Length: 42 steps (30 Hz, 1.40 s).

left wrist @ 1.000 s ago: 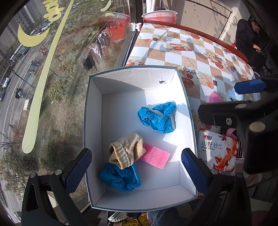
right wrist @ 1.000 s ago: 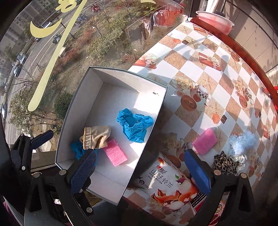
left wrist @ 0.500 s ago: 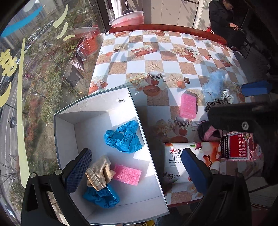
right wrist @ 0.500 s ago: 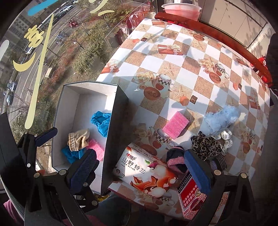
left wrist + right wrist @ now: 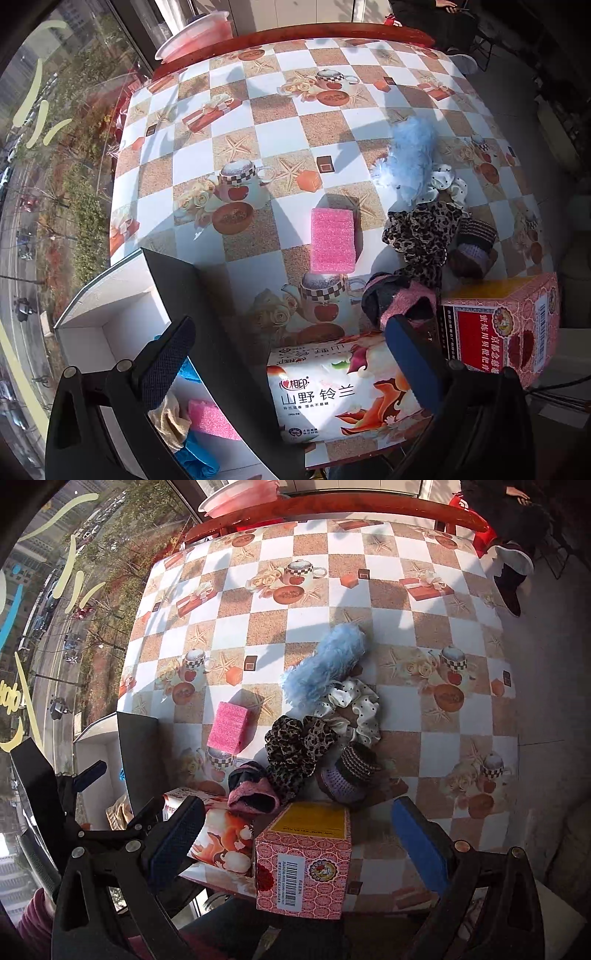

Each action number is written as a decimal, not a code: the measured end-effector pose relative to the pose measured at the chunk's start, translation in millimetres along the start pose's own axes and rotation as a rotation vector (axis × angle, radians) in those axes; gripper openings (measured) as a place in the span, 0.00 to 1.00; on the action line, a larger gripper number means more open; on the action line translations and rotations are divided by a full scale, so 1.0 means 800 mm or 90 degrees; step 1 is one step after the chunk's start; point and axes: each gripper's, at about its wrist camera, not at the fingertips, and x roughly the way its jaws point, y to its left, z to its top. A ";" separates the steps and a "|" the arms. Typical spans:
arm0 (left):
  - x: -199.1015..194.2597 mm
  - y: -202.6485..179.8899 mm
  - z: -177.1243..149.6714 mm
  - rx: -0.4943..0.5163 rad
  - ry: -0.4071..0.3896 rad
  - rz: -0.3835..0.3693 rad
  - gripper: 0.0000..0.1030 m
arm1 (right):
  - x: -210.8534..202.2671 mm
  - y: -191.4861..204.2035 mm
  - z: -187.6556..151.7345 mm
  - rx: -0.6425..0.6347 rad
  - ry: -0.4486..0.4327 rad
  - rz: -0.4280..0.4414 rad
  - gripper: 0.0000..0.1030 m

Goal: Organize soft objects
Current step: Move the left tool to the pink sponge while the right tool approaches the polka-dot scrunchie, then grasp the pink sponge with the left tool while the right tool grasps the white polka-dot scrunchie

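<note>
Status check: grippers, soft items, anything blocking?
Left gripper and right gripper open, empty. Pink sponge on tablecloth, outside white box. Tissue pack sits between grippers and sponge.

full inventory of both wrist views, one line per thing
pink sponge: 2, pink; one on table, one in box
storage box: 1, white inside, dark outside; table's left edge
blue items: at least 1, blue; in box
beige knit: 1, beige; in box
fluffy item: 1, light blue; table centre
dotted scrunchie: 1, cream
leopard scrunchie: 1, brown
knit pieces: 2, pink-black, purple-brown
tissue pack: 1, white-orange; near edge
carton: 1, red; near edge
left gripper: open, empty
right gripper: open, empty
</note>
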 end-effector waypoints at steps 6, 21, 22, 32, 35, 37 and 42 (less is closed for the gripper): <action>0.062 -0.021 0.046 -0.007 0.069 -0.007 1.00 | 0.038 -0.062 0.002 0.049 0.040 -0.001 0.98; 0.155 -0.045 0.082 -0.027 0.168 0.012 1.00 | 0.153 -0.088 0.089 0.033 0.077 -0.040 0.98; 0.159 -0.044 0.084 -0.031 0.169 0.015 1.00 | 0.161 -0.086 0.098 0.023 0.072 -0.051 0.98; 0.183 -0.039 0.101 -0.024 0.154 0.094 1.00 | 0.214 -0.152 0.090 0.037 0.117 -0.169 0.98; 0.176 -0.030 0.102 -0.030 0.148 0.081 1.00 | 0.200 -0.199 0.077 0.093 0.113 -0.162 0.98; 0.164 -0.026 0.101 -0.037 0.131 0.046 1.00 | 0.180 -0.218 0.069 0.132 0.088 -0.093 0.98; 0.163 -0.033 0.093 -0.040 0.143 0.023 1.00 | 0.164 -0.204 0.069 0.134 0.058 -0.007 0.98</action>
